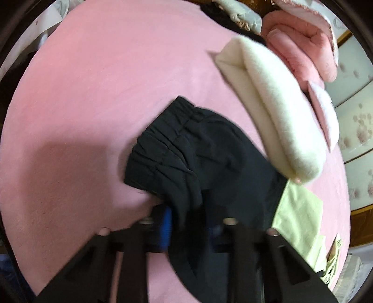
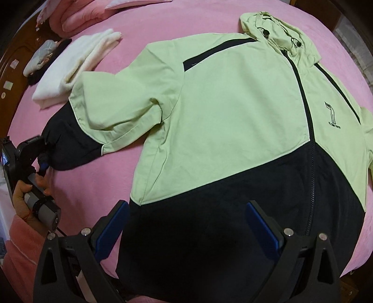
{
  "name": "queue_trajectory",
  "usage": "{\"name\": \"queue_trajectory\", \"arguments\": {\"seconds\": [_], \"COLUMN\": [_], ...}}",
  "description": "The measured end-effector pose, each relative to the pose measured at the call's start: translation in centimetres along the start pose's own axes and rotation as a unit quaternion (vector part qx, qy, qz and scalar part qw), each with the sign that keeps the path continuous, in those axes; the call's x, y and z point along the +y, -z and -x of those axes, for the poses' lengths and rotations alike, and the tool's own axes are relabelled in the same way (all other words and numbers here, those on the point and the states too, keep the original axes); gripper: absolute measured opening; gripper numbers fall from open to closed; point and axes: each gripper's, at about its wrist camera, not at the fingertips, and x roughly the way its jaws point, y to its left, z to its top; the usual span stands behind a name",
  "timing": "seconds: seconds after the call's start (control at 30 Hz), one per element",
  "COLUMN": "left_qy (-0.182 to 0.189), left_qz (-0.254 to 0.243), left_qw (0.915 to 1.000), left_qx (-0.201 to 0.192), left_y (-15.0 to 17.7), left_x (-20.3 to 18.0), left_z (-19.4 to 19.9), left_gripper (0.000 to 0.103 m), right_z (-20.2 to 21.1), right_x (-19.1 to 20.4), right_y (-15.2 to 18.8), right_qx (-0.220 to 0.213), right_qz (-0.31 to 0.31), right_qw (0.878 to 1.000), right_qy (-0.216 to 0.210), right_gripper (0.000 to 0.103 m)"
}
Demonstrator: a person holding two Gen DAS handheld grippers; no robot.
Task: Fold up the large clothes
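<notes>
jaws of left gripper (image 1: 186,223) nearly together, pinched on black sleeve cuff w/ gathered elastic (image 1: 163,149), fabric bunched between blue pads; jaws of right gripper (image 2: 186,223) spread wide, blue pads apart, nothing clamped, poised over black lower panel of jacket near hem.

seen from right wrist cam: left gripper (image 2: 44,160) low at left edge, held by person's hand (image 2: 25,193) in pink fluffy sleeve (image 2: 21,235), tip at end of black cuff (image 2: 67,146).

lies flat, front up, on pink fleece bed cover (image 2: 98,186): large light-green & black hooded zip jacket (image 2: 221,111). green upper body, black lower body, black zip running diagonally up to hood (image 2: 275,32), small black logo on chest at right. near-side sleeve bent, green upper part folded over, black cuff end stretched toward left gripper. black lower panel just under right gripper's fingers, whether touching: can't tell.

farther back: folded cream fleece cloth (image 2: 77,67) just beside sleeve, touching or overlapping green part. beyond it, small grey & black bundle (image 2: 42,58) near bed edge. folded pink plush blanket (image 2: 77,16) at far corner. brown wooden furniture (image 2: 16,56) past bed edge.

left wrist view blurred, so cuff detail soft.
</notes>
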Motion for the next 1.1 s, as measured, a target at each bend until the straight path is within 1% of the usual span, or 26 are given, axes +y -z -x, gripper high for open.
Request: {"name": "queue_trajectory", "arguments": {"seconds": [0.03,0.1,0.13,0.2,0.23,0.3,0.33,0.4,0.47,0.5,0.53,0.57,0.6,0.63,0.7,0.77,0.83,0.87,0.93,1.0,1.07,1.1], "left_qy": [0.004,0.014,0.018,0.022,0.019,0.024,0.027,0.051,0.066,0.078,0.088,0.1,0.117,0.126,0.147,0.168,0.184,0.192,0.212,0.234,0.242,0.241], "left_qz": [0.004,0.006,0.005,0.006,0.009,0.011,0.008,-0.005,-0.025,-0.044,-0.057,-0.073,-0.096,-0.111,-0.147,-0.192,-0.245,-0.266,-0.304,-0.337,-0.364,-0.385], "left_qw": [1.0,0.9997,0.9993,0.998,0.9967,0.9934,0.9919,0.9872,0.9834,0.9798,0.9766,0.9726,0.9664,0.9622,0.9522,0.9384,0.9207,0.9134,0.9006,0.8898,0.8818,0.8762], "left_qx": [-0.004,-0.02,-0.032,-0.059,-0.078,-0.111,-0.124,-0.151,-0.167,-0.179,-0.188,-0.197,-0.207,-0.214,-0.224,-0.233,-0.241,-0.241,-0.227,-0.2,-0.177,-0.16], "left_y": [-0.3,-0.7,-1.1,-1.3,-0.9,-1.6,-1.7,-1.9,-1.4,-0.9,0.0,0.8,2.0,3.2,5.6,8.5,11.9,13.5,17.0,20.7,23.5,25.6], "left_x": [-1.0,-1.4,-1.0,-1.7,-1.7,-2.2,-2.6,-4.1,-5.4,-7.0,-7.3,-8.6,-10.5,-11.2,-14.2,-17.7,-21.4,-23.1,-25.8,-28.6,-30.3,-31.6], "left_z": [0.1,0.8,1.6,3.7,5.8,8.6,10.0,12.9,15.3,16.6,18.3,19.3,20.6,21.8,23.6,25.1,26.2,26.4,26.8,26.5,25.6,24.7], "left_gripper": [0.011,0.009,0.008,0.007,0.007,0.007,0.007,0.007,0.007,0.007,0.007,0.007,0.007,0.007,0.007,0.007,0.007,0.007,0.007,0.007,0.007,0.007], "right_z": [0.1,0.6,0.7,1.1,1.4,1.8,2.1,2.6,3.2,3.6,4.0,4.5,4.9,5.4,6.2,7.1,8.1,8.5,9.1,9.4,9.6,9.5], "right_x": [-0.1,-0.4,-0.6,-1.0,-1.3,-1.9,-2.4,-3.4,-4.3,-5.0,-5.6,-6.6,-7.4,-8.6,-10.5,-13.0,-15.6,-17.0,-19.8,-22.2,-24.7,-25.7], "right_y": [0.0,0.0,0.0,0.1,0.2,0.3,0.4,0.7,0.8,0.9,0.9,1.0,1.0,1.0,1.0,0.9,0.8,0.7,0.6,0.6,0.7,0.8], "right_qx": [-0.003,-0.01,-0.013,-0.018,-0.021,-0.024,-0.027,-0.032,-0.037,-0.042,-0.045,-0.053,-0.058,-0.065,-0.074,-0.089,-0.108,-0.116,-0.124,-0.131,-0.14,-0.142], "right_qz": [0.0,0.001,0.003,0.006,0.009,0.011,0.011,0.014,0.019,0.021,0.02,0.018,0.015,0.011,0.001,-0.016,-0.041,-0.054,-0.078,-0.096,-0.112,-0.119], "right_qw": [1.0,1.0,1.0,1.0,1.0,1.0,0.999,0.999,0.998,0.998,0.998,0.997,0.997,0.996,0.996,0.995,0.993,0.992,0.989,0.987,0.984,0.983], "right_qy": [0.0,-0.002,-0.004,-0.009,-0.012,-0.017,-0.023,-0.035,-0.041,-0.045,-0.047,-0.052,-0.054,-0.056,-0.054,-0.036,-0.026,-0.024,-0.022,-0.015,-0.006,0.0], "right_gripper": [0.099,0.099,0.099,0.099,0.099,0.099,0.099,0.099,0.099,0.099,0.099,0.099,0.099,0.099,0.099,0.099,0.099,0.099,0.099,0.099,0.099,0.099]}}
